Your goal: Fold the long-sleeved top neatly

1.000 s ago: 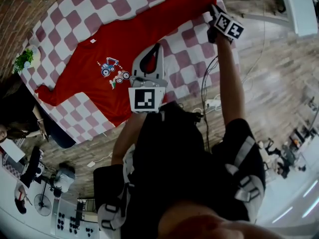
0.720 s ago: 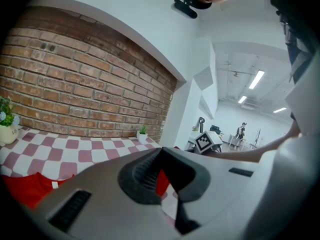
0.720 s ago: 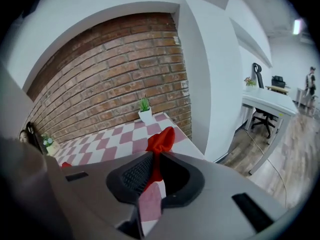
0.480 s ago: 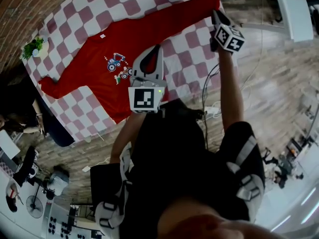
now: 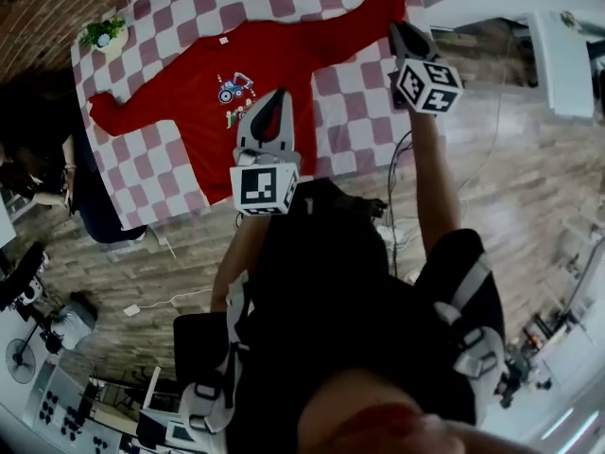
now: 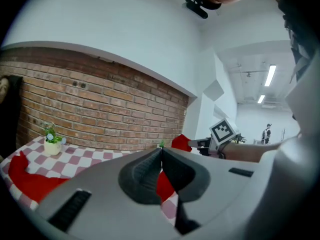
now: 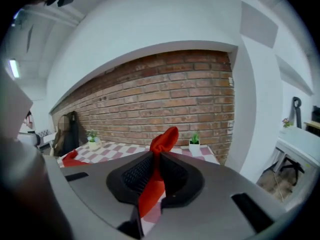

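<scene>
Presently, the opening step of the fold is in hand: one sleeve is gathered for carrying across the body. The red long-sleeved fabric top [image 5: 203, 112] lies spread flat, print upward, on the pink-and-white checked tablecloth [image 5: 345, 112]. The right gripper [image 5: 405, 38], its jaws clamped on the sleeve cuff [image 7: 165, 139] at the head view's right, holds that cuff above the table. The left gripper [image 5: 276, 100], jaws together with no fabric seen pinched, hovers over the hem.

Next move, as judged: draw the cuff across the chest and lay it flat without rucking. The left gripper would need to part its jaws before taking hold.

Count: one top, two sleeves, two grippers, two small potted plants [image 7: 194, 145], one bystander [image 7: 70, 131].
</scene>
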`<state>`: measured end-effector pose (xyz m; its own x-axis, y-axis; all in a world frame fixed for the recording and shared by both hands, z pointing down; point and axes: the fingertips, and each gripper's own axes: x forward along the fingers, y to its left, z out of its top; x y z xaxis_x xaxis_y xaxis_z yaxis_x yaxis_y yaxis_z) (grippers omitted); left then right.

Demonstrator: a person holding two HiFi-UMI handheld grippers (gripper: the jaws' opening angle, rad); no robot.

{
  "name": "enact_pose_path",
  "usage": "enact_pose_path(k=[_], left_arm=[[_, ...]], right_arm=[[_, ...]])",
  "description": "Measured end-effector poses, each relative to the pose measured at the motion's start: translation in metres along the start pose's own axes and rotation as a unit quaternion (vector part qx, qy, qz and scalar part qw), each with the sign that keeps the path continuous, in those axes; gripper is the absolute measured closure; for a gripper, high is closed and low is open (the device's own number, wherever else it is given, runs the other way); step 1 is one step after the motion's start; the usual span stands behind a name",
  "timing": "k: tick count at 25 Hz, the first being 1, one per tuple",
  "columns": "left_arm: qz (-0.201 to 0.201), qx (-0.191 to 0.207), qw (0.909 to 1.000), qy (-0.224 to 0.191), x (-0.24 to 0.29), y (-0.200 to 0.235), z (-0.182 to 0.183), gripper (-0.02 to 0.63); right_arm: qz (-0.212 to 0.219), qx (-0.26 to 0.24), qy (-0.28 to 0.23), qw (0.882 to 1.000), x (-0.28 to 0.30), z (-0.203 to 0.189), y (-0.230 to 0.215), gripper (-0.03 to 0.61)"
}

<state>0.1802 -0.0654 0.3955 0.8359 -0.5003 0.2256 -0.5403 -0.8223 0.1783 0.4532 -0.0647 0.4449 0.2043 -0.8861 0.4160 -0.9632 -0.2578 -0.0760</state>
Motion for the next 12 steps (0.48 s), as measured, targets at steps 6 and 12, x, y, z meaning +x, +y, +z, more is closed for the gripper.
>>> enact_pose_path(k=[6, 12], left_arm=[[0.082, -0.005, 0.9966, -0.015, -0.066, 0.014, -0.002, 0.606], [0.135, -0.007, 0.9906, -0.023, -0.128, 0.035, -0.005, 0.606]], right_arm=[[0.094, -0.043, -0.015, 0.994, -0.011, 0.023, 0.095, 0.536], [0.152, -0.065, -0.023, 0.986, -0.022, 0.026, 0.173, 0.536]])
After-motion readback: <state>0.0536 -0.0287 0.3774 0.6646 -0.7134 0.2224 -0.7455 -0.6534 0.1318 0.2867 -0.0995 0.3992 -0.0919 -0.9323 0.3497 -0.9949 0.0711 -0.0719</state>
